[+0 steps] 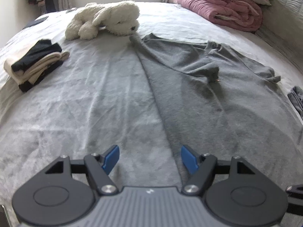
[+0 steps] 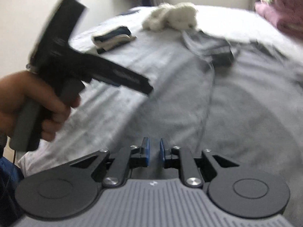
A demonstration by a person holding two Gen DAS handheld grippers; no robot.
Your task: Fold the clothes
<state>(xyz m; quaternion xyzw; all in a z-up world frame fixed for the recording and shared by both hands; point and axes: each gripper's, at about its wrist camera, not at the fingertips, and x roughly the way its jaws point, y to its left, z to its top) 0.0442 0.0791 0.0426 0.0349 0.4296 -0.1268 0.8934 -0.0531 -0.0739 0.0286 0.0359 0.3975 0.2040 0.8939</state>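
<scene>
The grey shirt [image 1: 198, 87] lies spread on the bed [image 1: 85, 104], one long edge running from the plush dog [image 1: 106, 19] toward me, its far part rumpled with a sleeve [image 1: 212, 71] bunched on top. It looks like thin, limp jersey: light and prone to sag and crease, so I judge a hem corner or shoulder seam the best place to pinch it.

My left gripper [image 1: 149, 157] hangs over the near edge with its fingers spread wide, holding nothing. My right gripper [image 2: 153, 151] is nearly closed, a slim gap between the pads; that view is blurred, and I cannot tell if cloth is caught there.

A folded stack [image 1: 36, 64] sits well left; pink bedding [image 1: 223, 11] is piled at the far right.
</scene>
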